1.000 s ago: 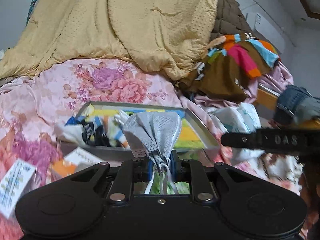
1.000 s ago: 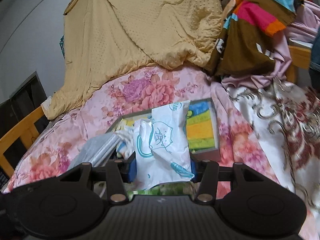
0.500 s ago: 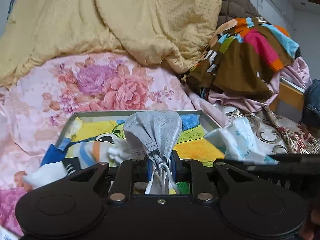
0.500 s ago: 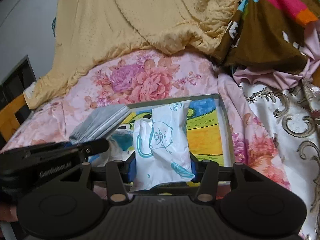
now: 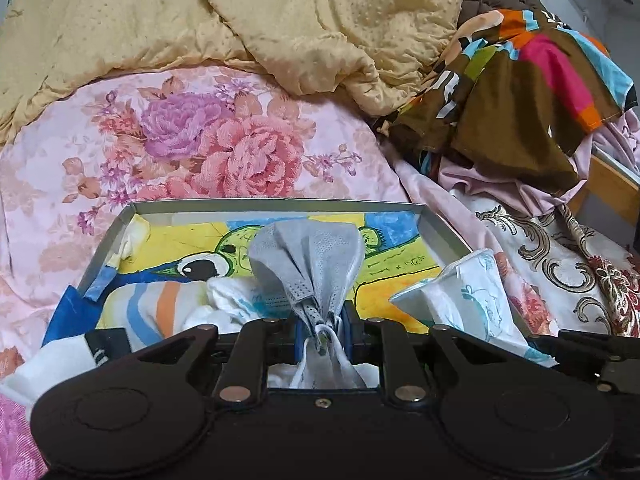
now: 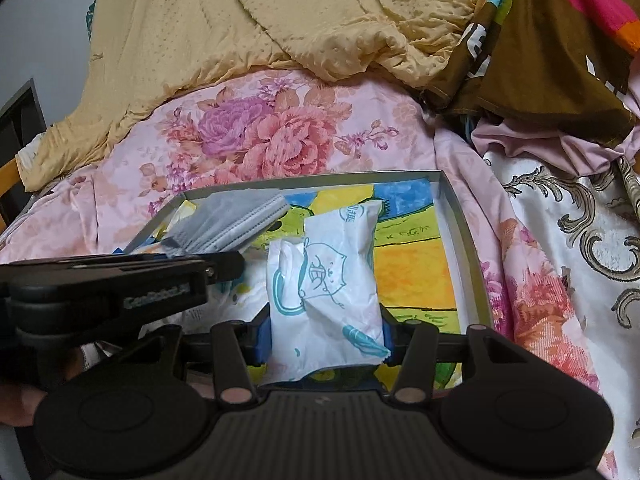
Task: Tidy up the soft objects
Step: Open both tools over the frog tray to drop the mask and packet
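Observation:
A shallow grey tray [image 5: 276,205] with a bright cartoon lining lies on the bed. My left gripper [image 5: 322,320] is shut on a folded grey face mask [image 5: 308,256], which stands up over the tray's near half. In the right wrist view the same mask [image 6: 236,220] juts out from the left gripper [image 6: 216,264] over the tray's left part. My right gripper [image 6: 324,328] is shut on a white tissue pack [image 6: 328,276] with teal print, over the tray's [image 6: 464,248] middle. The left wrist view shows that pack [image 5: 472,296] at the tray's right edge.
A striped cloth [image 5: 160,304] and a white packet [image 5: 236,300] lie in the tray's near left. A yellow quilt [image 5: 280,20] is heaped behind, on a pink floral sheet [image 5: 224,148]. A brown multicoloured garment [image 5: 520,92] and a wooden bed frame [image 5: 612,188] are at the right.
Both grippers have come forward and lower over the tray, each keeping its hold. The tray looks nearer and more centred. The left gripper now reaches in beside the right one.

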{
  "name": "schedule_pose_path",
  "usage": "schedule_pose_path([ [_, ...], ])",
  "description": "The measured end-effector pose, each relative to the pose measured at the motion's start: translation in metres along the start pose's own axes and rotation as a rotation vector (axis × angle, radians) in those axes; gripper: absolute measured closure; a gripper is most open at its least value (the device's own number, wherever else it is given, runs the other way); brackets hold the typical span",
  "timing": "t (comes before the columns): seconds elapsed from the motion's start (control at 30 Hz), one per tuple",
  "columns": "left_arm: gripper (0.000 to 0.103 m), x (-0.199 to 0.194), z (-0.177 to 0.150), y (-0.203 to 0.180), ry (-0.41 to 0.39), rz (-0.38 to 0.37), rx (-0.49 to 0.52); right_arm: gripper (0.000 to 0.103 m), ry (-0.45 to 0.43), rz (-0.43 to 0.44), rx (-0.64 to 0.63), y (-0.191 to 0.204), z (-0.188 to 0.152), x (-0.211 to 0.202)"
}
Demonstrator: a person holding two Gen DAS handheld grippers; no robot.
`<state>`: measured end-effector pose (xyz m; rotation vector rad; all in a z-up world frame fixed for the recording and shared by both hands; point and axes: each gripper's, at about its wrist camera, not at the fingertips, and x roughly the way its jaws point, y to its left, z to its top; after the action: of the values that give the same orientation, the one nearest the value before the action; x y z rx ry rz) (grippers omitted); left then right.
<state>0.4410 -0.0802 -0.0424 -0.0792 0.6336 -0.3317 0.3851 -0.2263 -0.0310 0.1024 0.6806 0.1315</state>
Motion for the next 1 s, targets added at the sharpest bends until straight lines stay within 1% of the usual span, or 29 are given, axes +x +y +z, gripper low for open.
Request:
schedule_pose_path([
  [0.13,0.082,0.005,0.0,0.0,0.015,-0.005,-0.002,0.048,0.017,-0.01,0.033,-0.006,0.002,0.003],
  [0.33,0.082,0.008,-0.002,0.003,0.033,-0.01,-0.001,0.046,0.042,-0.046,0.026,-0.005,0.002,0.007],
  [0.47,0.079,0.007,-0.003,0.007,0.042,-0.021,-0.002,0.045,0.049,-0.062,0.021,-0.003,0.003,0.007],
  [0.5,0.079,0.008,-0.003,0.008,0.044,-0.023,-0.001,0.043,0.049,-0.064,0.02,-0.003,0.003,0.007],
  [0.53,0.079,0.007,-0.002,0.01,0.044,-0.022,-0.001,0.038,0.05,-0.066,0.019,-0.002,0.003,0.007],
  [0.6,0.073,0.005,-0.002,0.011,0.043,-0.02,-0.009,0.032,0.049,-0.066,0.026,-0.003,0.003,0.006],
  [0.73,0.067,0.0,-0.002,0.013,0.04,-0.01,-0.016,0.024,0.045,-0.085,0.023,-0.007,0.002,0.001],
  [1.0,0.041,-0.025,0.004,0.016,0.002,0.009,-0.031,0.012,-0.016,-0.106,0.024,-0.012,0.006,-0.031],
])
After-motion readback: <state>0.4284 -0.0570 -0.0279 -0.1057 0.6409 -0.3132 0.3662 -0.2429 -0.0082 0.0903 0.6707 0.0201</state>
